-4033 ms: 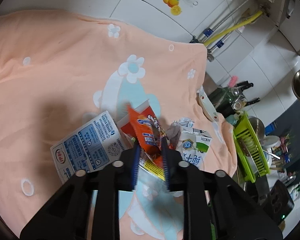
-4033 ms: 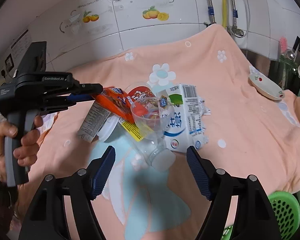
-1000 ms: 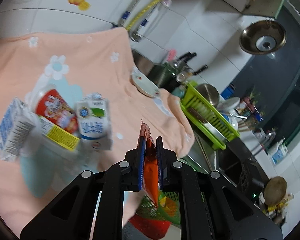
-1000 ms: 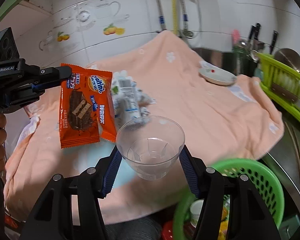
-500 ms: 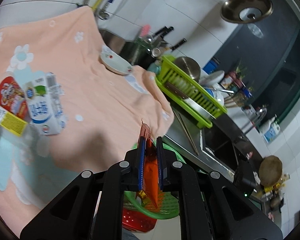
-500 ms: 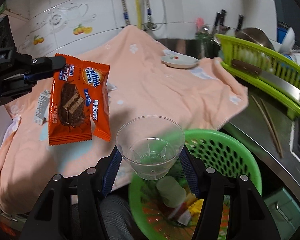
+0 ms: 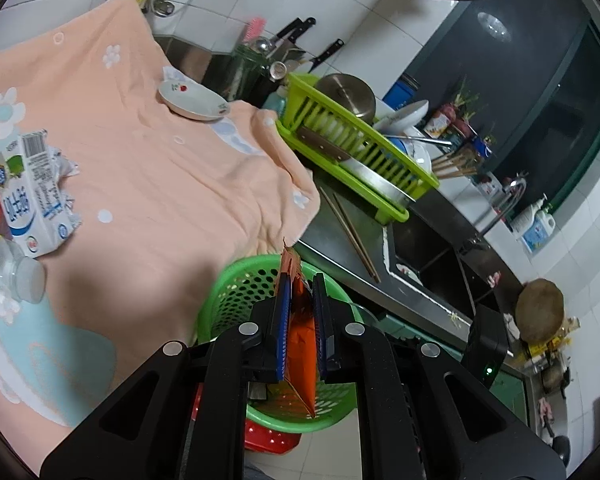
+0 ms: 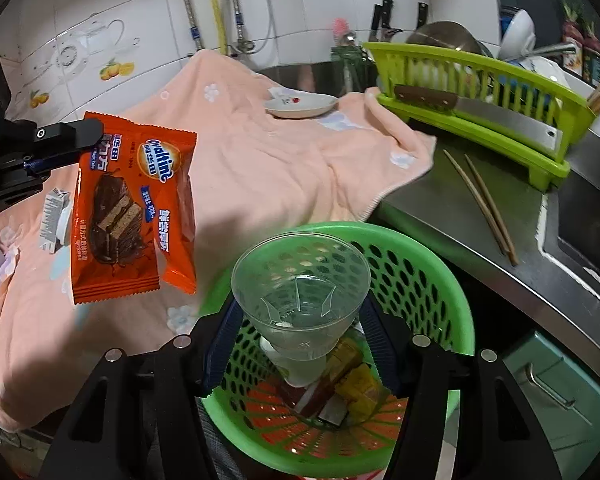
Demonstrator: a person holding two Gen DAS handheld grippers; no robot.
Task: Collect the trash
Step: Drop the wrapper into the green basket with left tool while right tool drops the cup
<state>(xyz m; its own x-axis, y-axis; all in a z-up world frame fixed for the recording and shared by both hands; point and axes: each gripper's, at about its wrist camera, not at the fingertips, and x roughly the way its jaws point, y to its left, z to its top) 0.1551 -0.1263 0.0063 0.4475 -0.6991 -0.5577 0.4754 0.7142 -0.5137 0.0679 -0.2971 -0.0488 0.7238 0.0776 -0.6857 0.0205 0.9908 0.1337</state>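
While both hang over the basket (image 8: 452, 280), let the right gripper (image 8: 300, 320) drop its clamped cup (image 8: 300, 280) first, then the left gripper (image 7: 300, 304) its pinched wrapper (image 8: 132, 208)

Peach flowered cloth over my worktop, steel counter beside it

On the cloth (image 7: 148, 168) I see a milk carton (image 7: 28, 196), a clear bottle (image 7: 8, 268) and a small white dish (image 7: 192, 100); the steel counter (image 8: 440, 204) carries chopsticks (image 8: 480, 200) and a green dish rack (image 8: 480, 92).

Black fingers (image 7: 284, 332), blue pads, silver screws
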